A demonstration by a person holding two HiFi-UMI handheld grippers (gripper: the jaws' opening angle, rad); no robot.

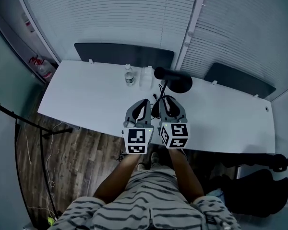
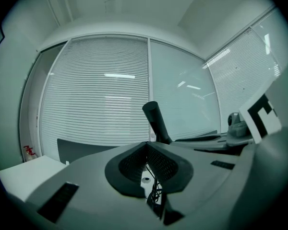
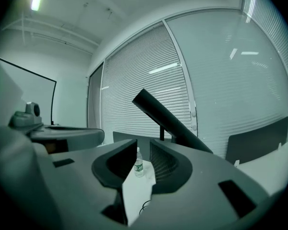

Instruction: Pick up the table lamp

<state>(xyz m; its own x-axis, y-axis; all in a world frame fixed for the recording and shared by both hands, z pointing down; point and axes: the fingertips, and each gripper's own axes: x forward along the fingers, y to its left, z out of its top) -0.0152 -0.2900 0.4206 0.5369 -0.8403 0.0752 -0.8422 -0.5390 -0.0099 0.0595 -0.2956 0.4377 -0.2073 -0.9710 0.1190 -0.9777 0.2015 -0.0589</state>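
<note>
Found the table lamp (image 1: 179, 83) standing toward the far edge of the desk (image 1: 86, 99), right of centre, almost straight ahead of the right tool (image 1: 167, 99) and off to the right of the left tool (image 1: 144, 102). Read its dark bar head as slanting up and leftward from the round base, crosswise to both tools. Saw the left tool's jaws pressed together on nothing, the right tool's parted and empty. Judged the right tool nearer, needing a forward reach from the near edge.
</note>
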